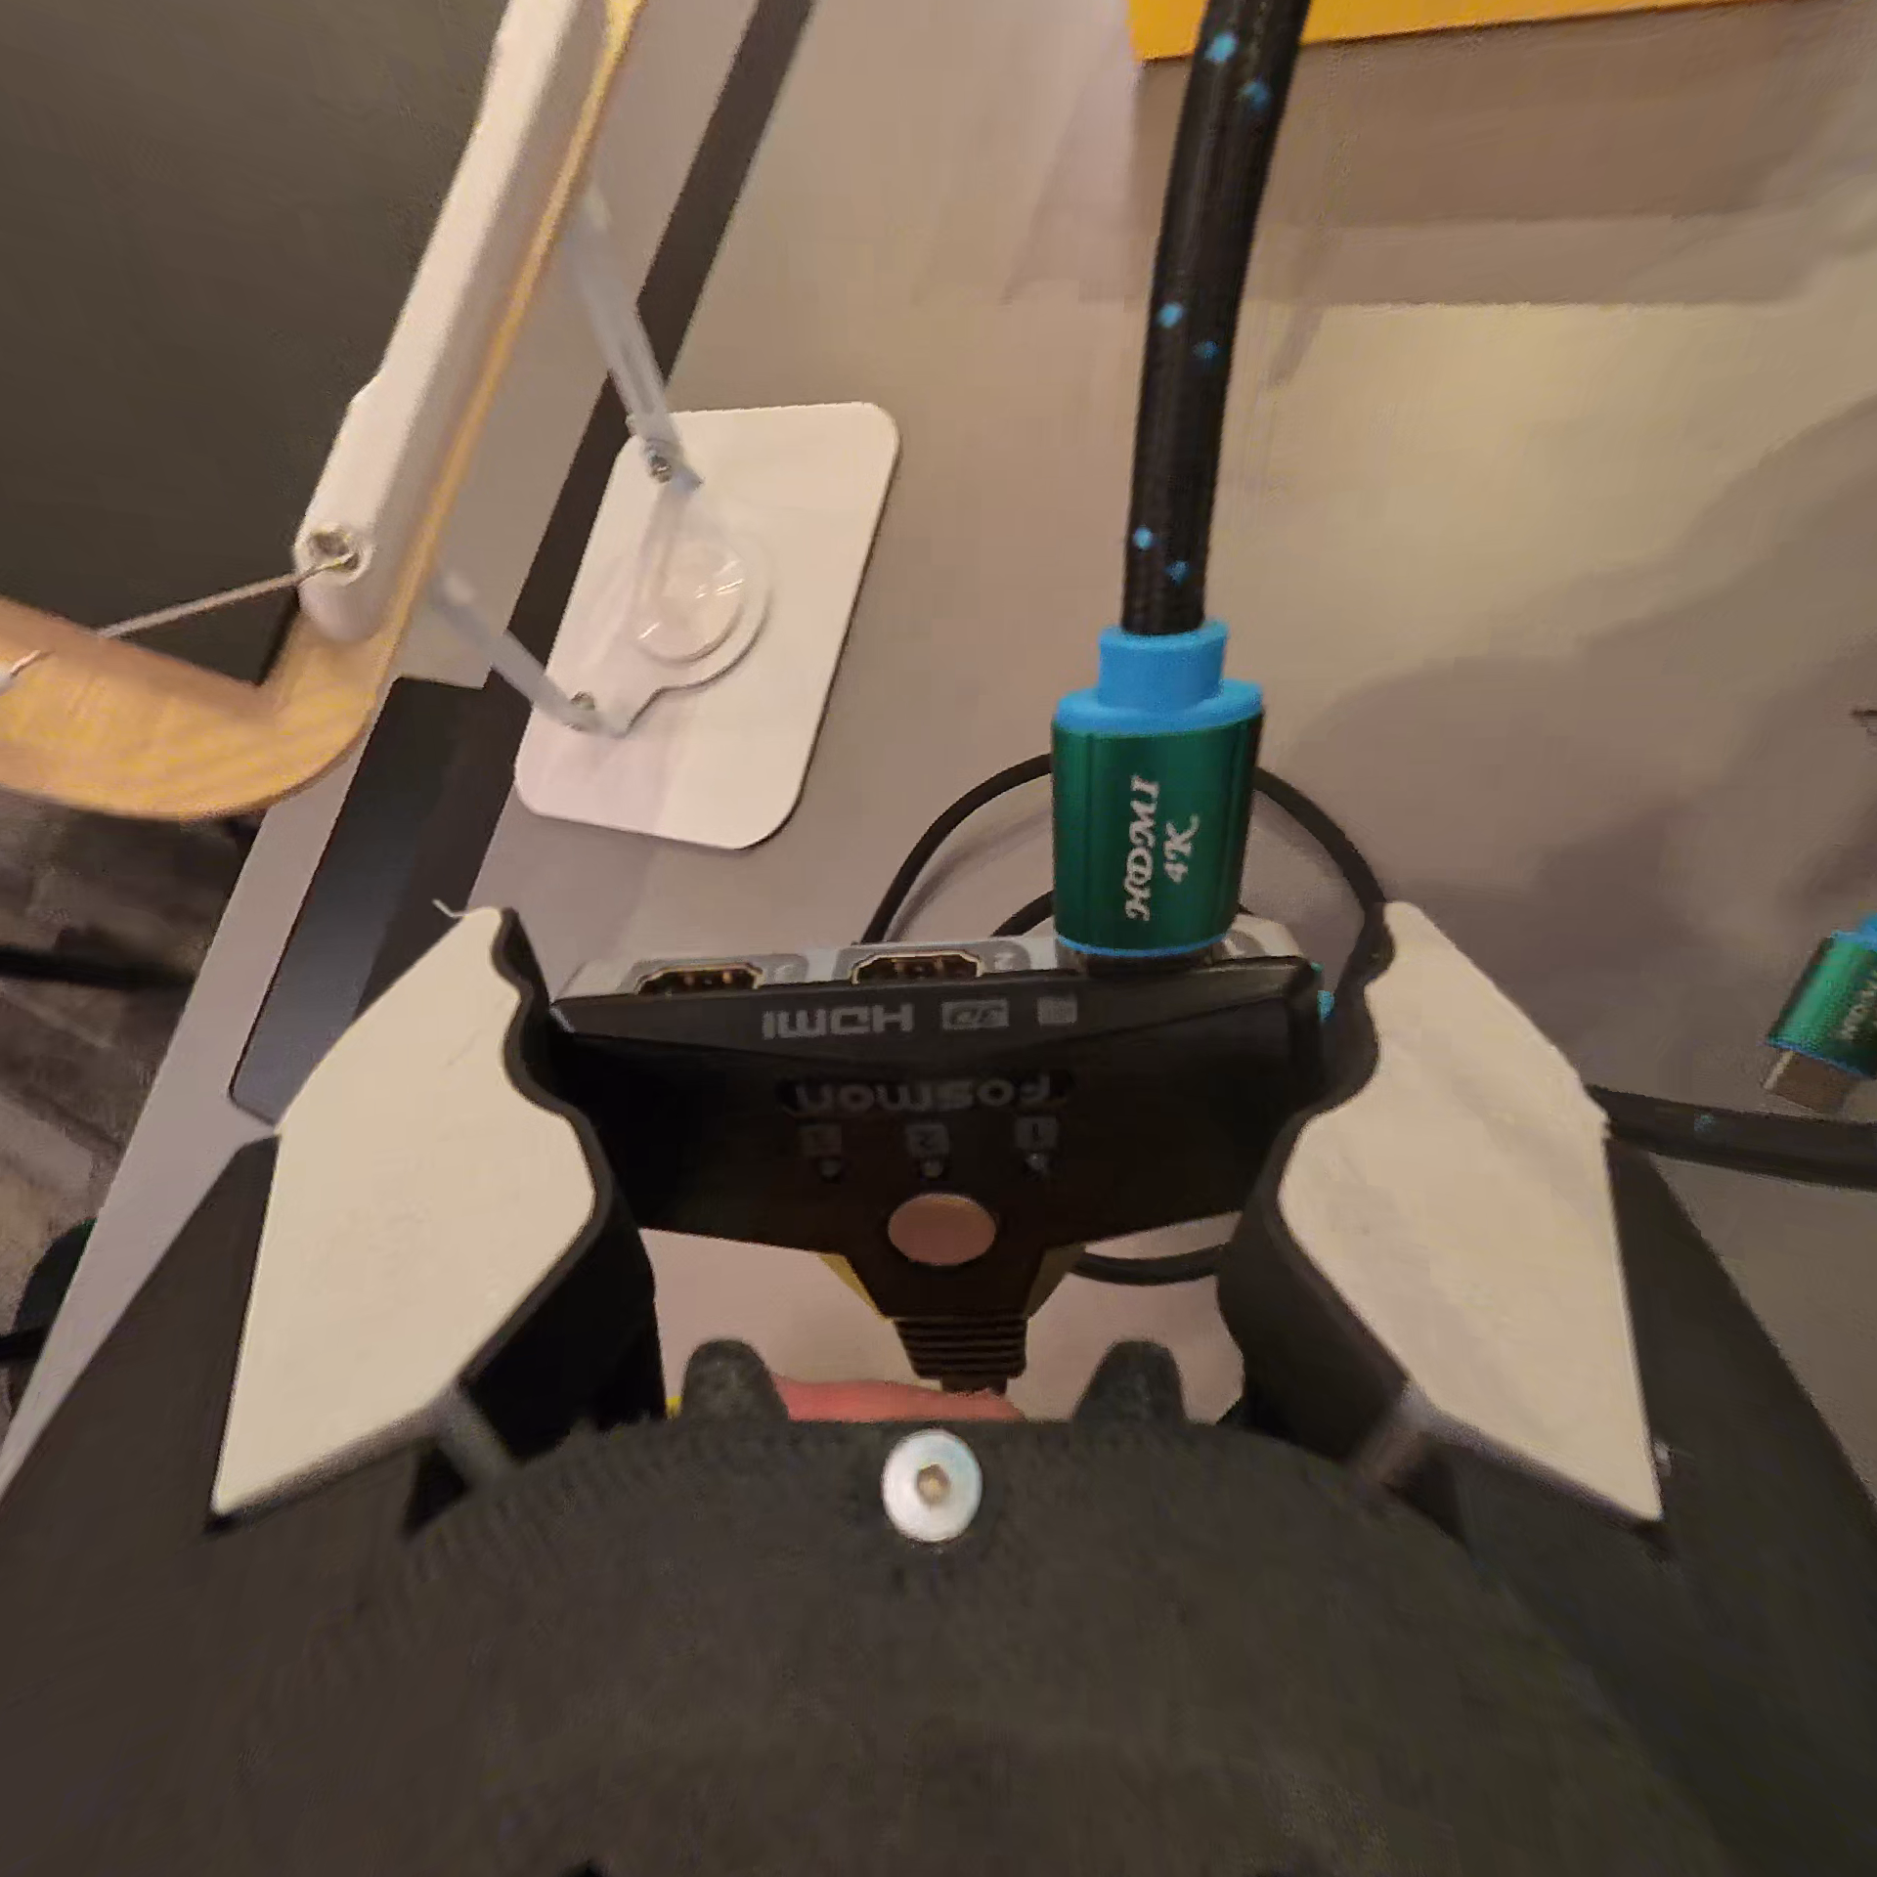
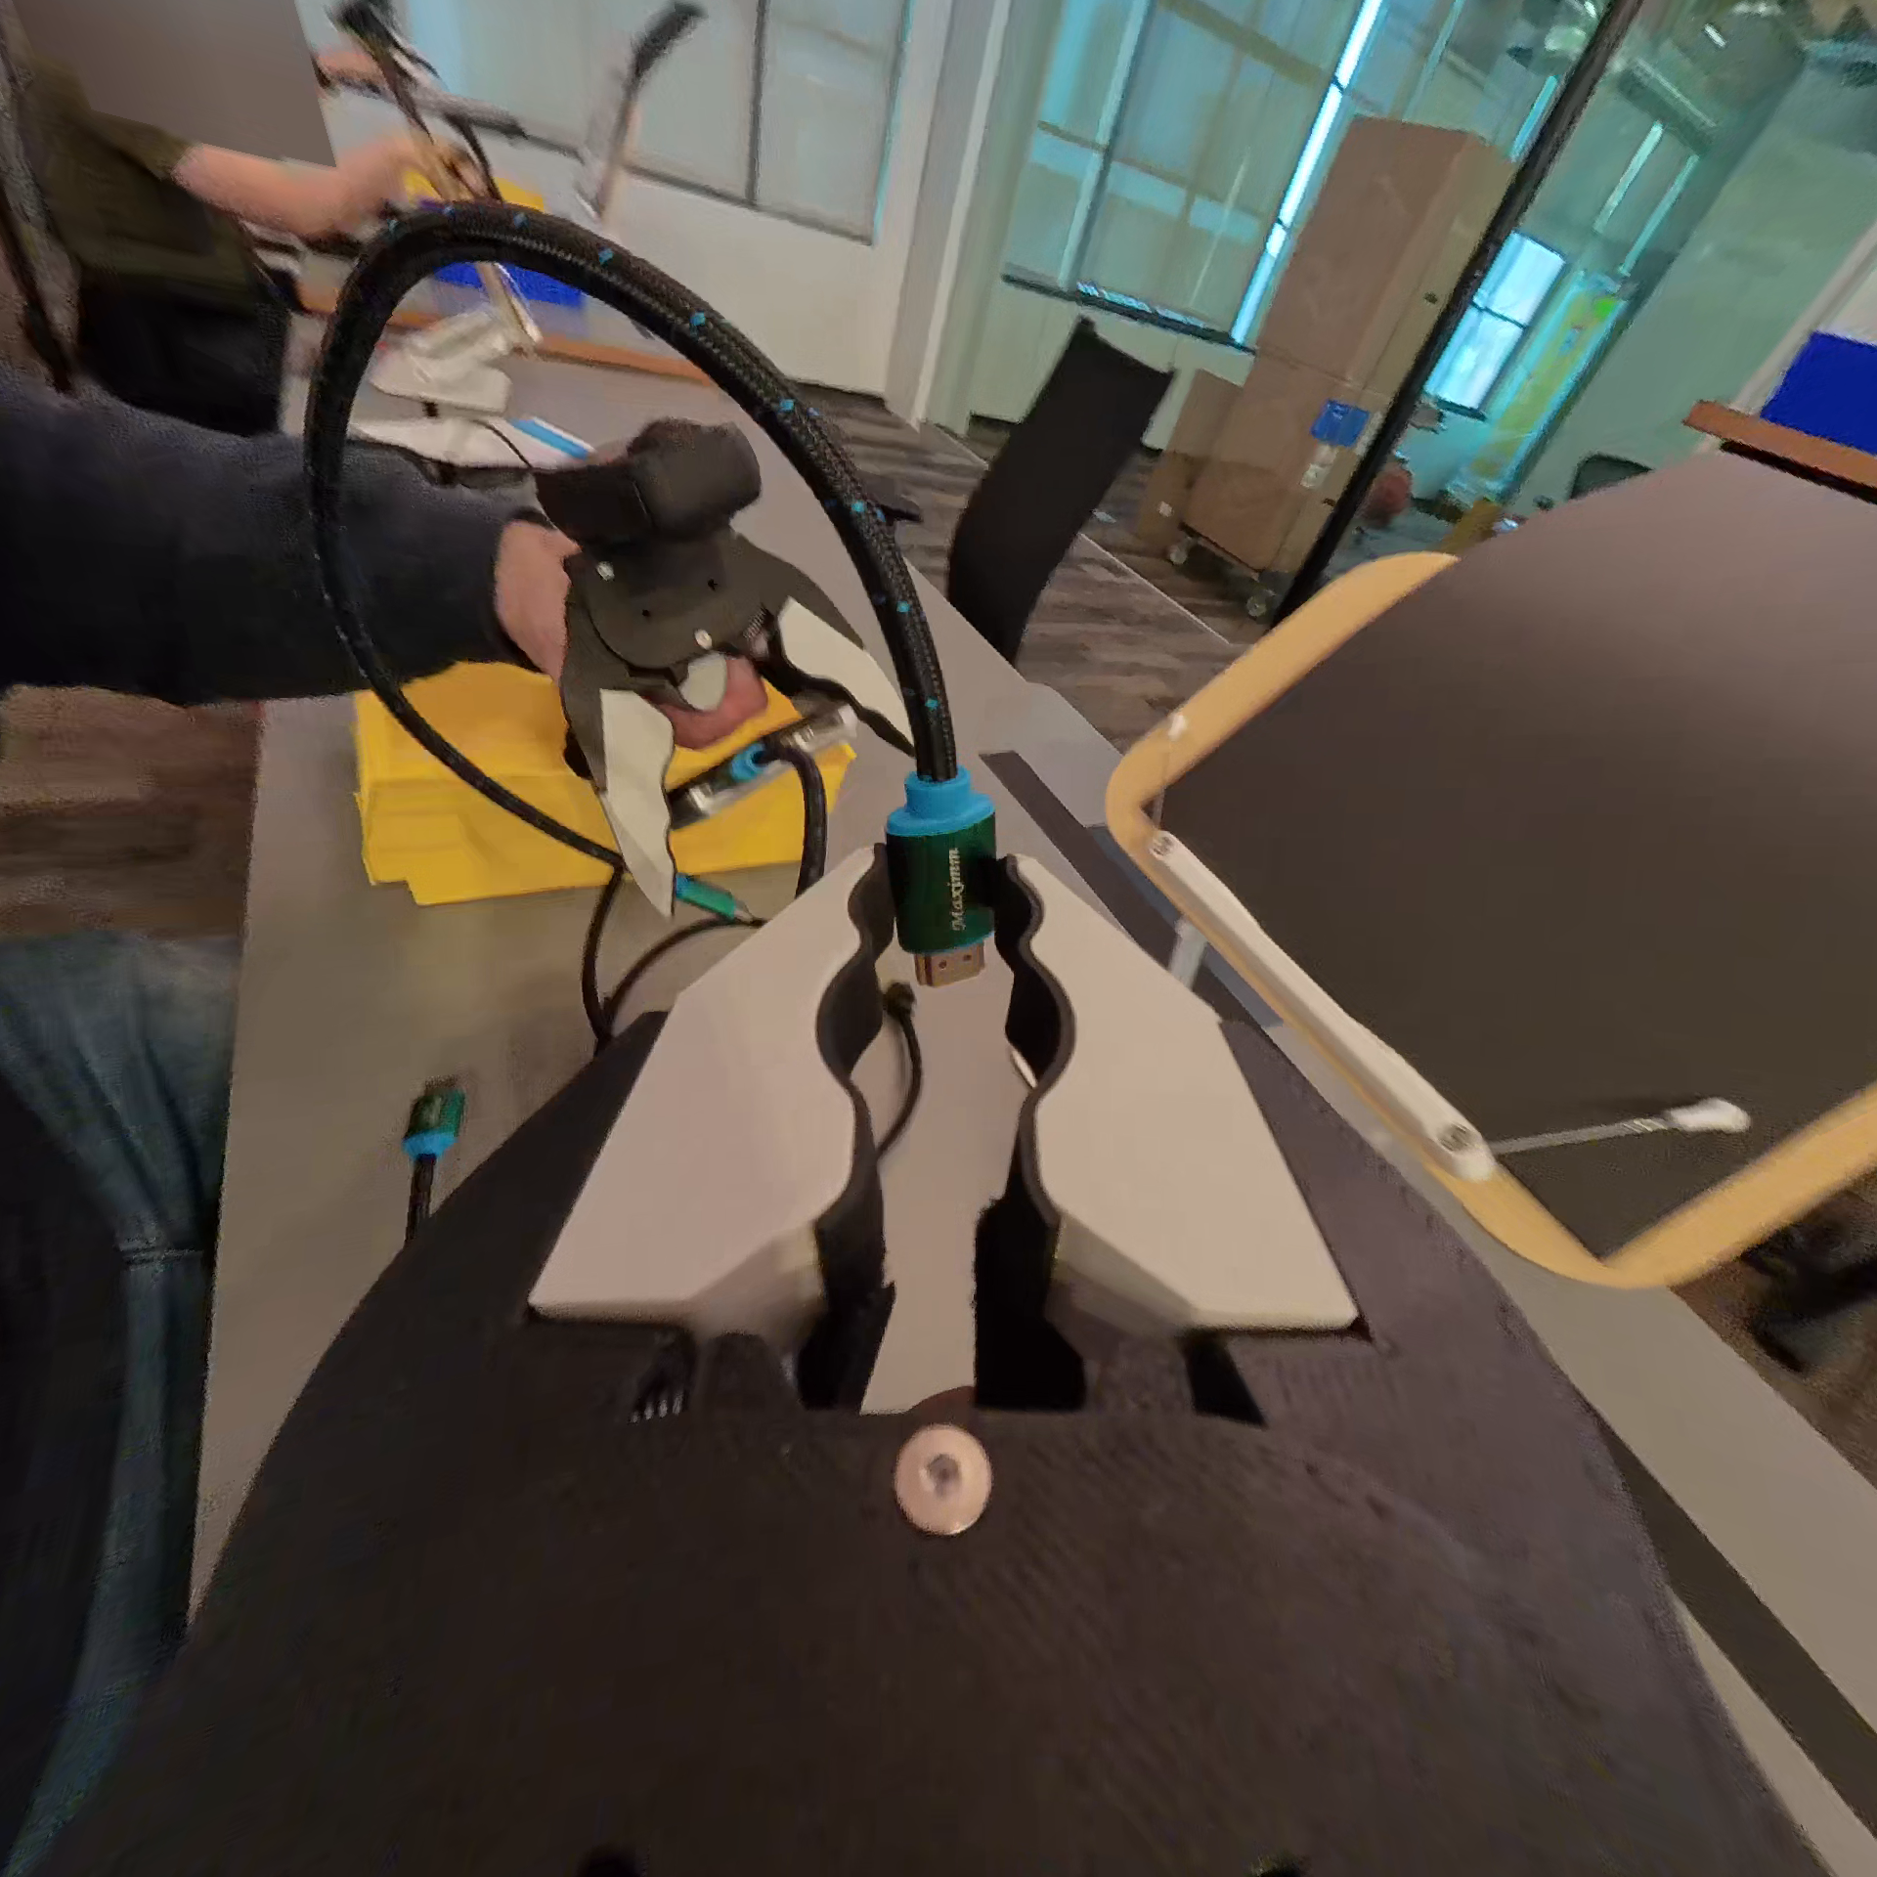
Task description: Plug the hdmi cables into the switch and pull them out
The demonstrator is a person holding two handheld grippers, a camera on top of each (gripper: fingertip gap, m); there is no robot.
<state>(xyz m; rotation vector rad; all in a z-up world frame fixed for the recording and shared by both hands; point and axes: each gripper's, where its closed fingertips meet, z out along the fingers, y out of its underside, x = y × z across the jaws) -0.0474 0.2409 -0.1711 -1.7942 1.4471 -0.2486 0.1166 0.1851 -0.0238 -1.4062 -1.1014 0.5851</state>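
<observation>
My left gripper (image 1: 945, 975) is shut on the black HDMI switch (image 1: 934, 1097), gripping it by its two sides. One green HDMI plug (image 1: 1153, 823) with a blue collar sits in the switch's right port; the other two ports are empty. Its braided black cable (image 1: 1188, 335) rises out of view. My right gripper (image 2: 945, 884) is shut on a second green plug (image 2: 940, 894), whose gold end points back at the camera. Its cable (image 2: 650, 295) arcs up and left over the left gripper (image 2: 762, 782). A loose green plug (image 1: 1828, 1006) lies on the grey table (image 1: 1524, 508).
A yellow bin (image 2: 477, 802) stands on the table behind the left gripper. Another green plug (image 2: 435, 1117) lies near the table's left edge. A white plate with a clear holder (image 1: 711, 630) sits by the far edge, next to a wood-rimmed chair (image 2: 1270, 650). A person works in the background. Some 20 cm of space lies between my two pairs of fingers.
</observation>
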